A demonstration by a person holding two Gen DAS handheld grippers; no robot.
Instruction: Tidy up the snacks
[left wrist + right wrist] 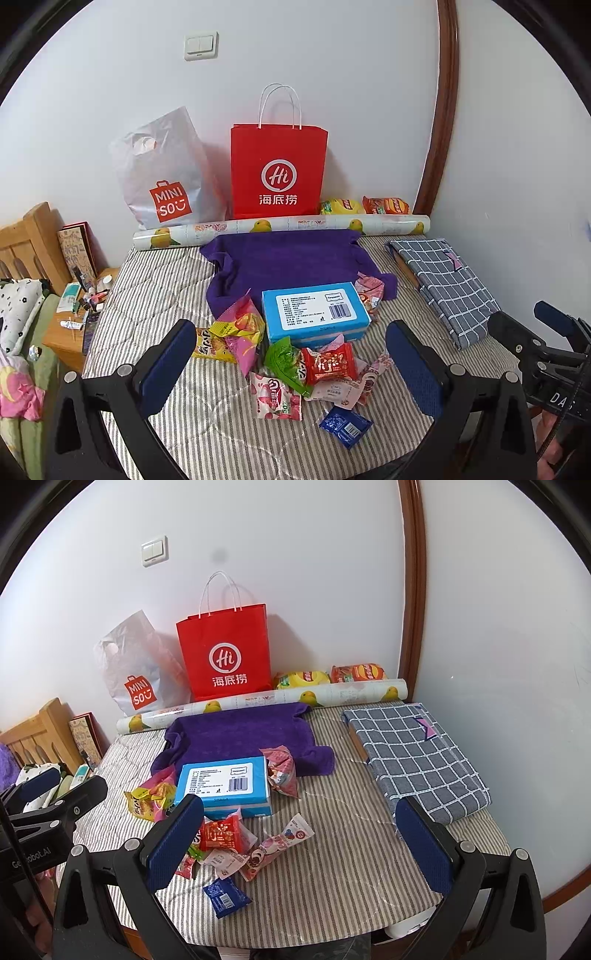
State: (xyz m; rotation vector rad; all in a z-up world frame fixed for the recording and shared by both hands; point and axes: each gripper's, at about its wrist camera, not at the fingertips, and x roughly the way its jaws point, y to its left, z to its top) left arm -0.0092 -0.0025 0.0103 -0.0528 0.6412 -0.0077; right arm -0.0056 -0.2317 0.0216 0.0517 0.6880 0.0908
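Blue packet [345, 424] nearest, just ahead of left gripper [291, 360], between its fingers, lying flat on striped cover [155, 295]. Left gripper spread wide, holding nothing. Right gripper [299, 843] likewise wide open, empty; bare striped cover between its fingers, open room ahead and to the right up to checked cloth [413, 753].

Snack pile [295, 365] straight ahead of left gripper: red packet [328, 363] on top, green packet [286, 363] touching its left side, pink strawberry packet [275, 400] nearer. Yellow and pink packets [236, 336] farther left. Blue box [314, 310] beyond pile, touching it, resting partly on purple towel [291, 258].

Seen from right gripper, pile sits ahead-left, behind left finger [173, 842]; pink wrapper [280, 840] reaches toward centre gap.

Far edge: paper roll [280, 229] across cover, red bag [279, 170] and grey Miniso bag [162, 173] upright against wall behind it. Two chip bags [364, 206] right of red bag.

Near edge of cover runs just below right gripper.
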